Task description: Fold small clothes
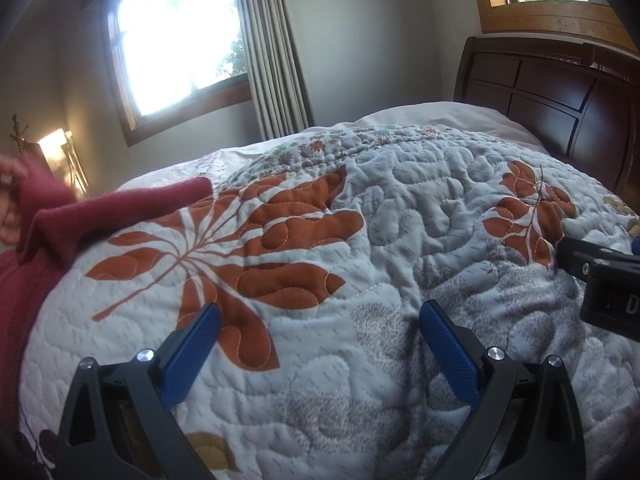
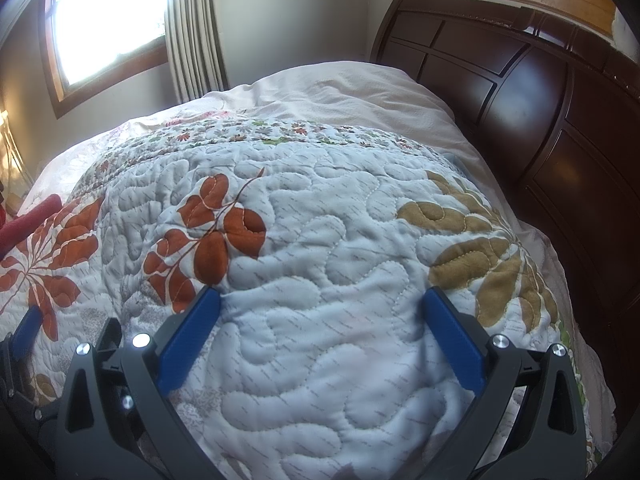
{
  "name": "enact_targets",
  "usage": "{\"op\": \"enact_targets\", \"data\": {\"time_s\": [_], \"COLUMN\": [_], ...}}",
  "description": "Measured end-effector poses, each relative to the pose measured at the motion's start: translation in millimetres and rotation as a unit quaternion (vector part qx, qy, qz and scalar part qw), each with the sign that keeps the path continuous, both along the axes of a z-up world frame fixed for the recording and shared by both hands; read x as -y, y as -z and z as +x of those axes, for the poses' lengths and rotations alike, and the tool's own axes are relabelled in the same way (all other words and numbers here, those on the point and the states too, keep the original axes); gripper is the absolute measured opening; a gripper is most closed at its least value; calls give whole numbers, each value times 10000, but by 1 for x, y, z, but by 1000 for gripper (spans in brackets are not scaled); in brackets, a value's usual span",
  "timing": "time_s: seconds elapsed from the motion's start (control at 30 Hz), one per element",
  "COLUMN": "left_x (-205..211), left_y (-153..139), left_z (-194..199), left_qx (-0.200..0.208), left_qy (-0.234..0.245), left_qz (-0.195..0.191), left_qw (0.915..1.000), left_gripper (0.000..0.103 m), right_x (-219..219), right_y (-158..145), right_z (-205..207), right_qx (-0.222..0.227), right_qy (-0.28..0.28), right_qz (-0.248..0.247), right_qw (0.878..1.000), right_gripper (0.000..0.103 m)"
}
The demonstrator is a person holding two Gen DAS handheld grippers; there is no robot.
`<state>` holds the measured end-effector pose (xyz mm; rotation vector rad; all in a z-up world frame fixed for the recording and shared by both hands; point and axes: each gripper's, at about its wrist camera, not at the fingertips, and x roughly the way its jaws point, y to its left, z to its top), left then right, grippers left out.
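A dark red garment (image 1: 60,220) lies on the left side of the quilted bedspread (image 1: 380,216), one sleeve-like part stretched toward the middle. A person's hand (image 1: 8,200) holds its far left end. My left gripper (image 1: 320,316) hovers open over the quilt, right of the garment, nothing between its blue pads (image 1: 196,344). My right gripper (image 2: 322,296) is open too, over bare quilt (image 2: 320,240), well right of the red garment (image 2: 24,220) seen at that view's left edge. The left gripper's blue finger (image 2: 26,326) shows at lower left there.
A dark wooden headboard (image 2: 540,100) bounds the bed on the right, with a pale pillow cover (image 2: 340,92) in front of it. A window (image 1: 176,36) with a grey curtain (image 1: 272,52) stands behind the bed. A lit lamp (image 1: 56,152) is at far left.
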<state>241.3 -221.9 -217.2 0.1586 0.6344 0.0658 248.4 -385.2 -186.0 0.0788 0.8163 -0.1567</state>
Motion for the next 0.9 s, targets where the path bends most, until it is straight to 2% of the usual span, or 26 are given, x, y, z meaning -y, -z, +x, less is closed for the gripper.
{"op": "enact_targets", "data": {"time_s": [0.23, 0.43, 0.57, 0.67, 0.77, 0.9], "left_x": [1, -5, -10, -25, -62, -130], "left_y": [-14, -29, -43, -63, -91, -121], "left_z": [-84, -143, -155, -153, -140, -121], "left_qx": [-88, -12, 82, 275, 374, 468], "left_qy": [-268, -389, -541, -783, -1331, -2059], "left_qz": [342, 226, 180, 361, 436, 673], "left_qw": [9990, 9990, 9983, 9959, 9894, 9751], "left_gripper": [100, 100, 100, 100, 100, 100], "right_x": [0, 0, 0, 0, 0, -1], "right_y": [1, 1, 1, 2, 2, 3], "right_z": [0, 0, 0, 1, 1, 2], "right_qx": [0, -1, -13, -10, -12, -13], "right_qy": [-2, -2, 3, 2, 3, 1], "right_qz": [6, 4, -22, 5, -3, 0], "right_qw": [10000, 10000, 10000, 10000, 10000, 10000], "right_gripper": [101, 101, 101, 101, 101, 101]}}
